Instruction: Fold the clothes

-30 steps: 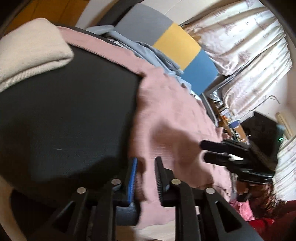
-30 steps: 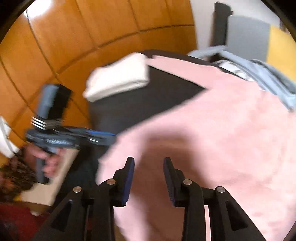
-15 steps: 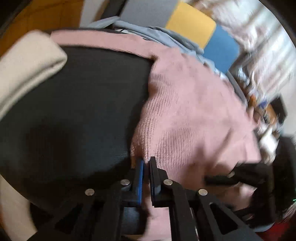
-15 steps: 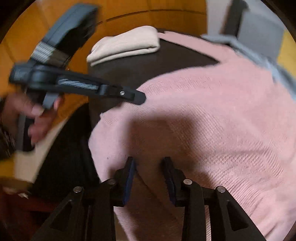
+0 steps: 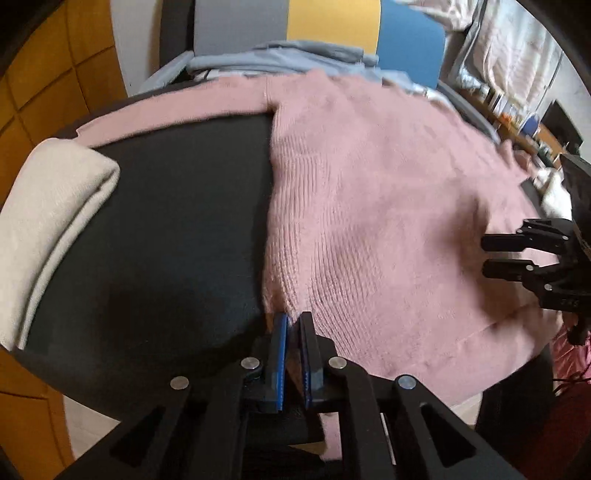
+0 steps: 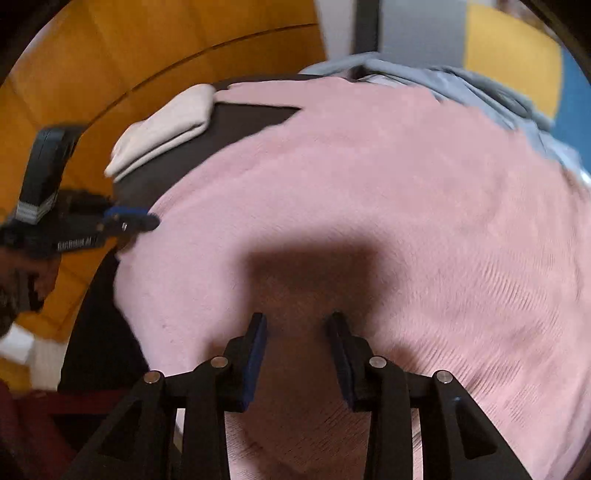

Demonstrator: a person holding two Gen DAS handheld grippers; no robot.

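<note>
A pink knit sweater (image 5: 369, 221) lies spread over a black round surface (image 5: 166, 221). My left gripper (image 5: 293, 321) pinches the sweater's near left corner; pink knit sits between the blue pads, and the jaws are opening slightly. In the right wrist view the same left gripper (image 6: 147, 223) sits at the left edge of the sweater (image 6: 369, 184). My right gripper (image 6: 297, 321) stands open just above the sweater's near hem with nothing gripped. It also shows at the right edge of the left wrist view, as the right gripper (image 5: 491, 254).
A folded cream garment (image 5: 55, 206) lies on the black surface at the left. A light blue garment (image 5: 295, 59) is bunched at the far side, against grey, yellow and blue panels (image 5: 332, 22). Orange wood panelling (image 6: 129, 55) stands to the left.
My left gripper went from open to closed on the sweater's corner and lifted it slightly. My right gripper moved lower and closer to the sweater's hem, still open.
</note>
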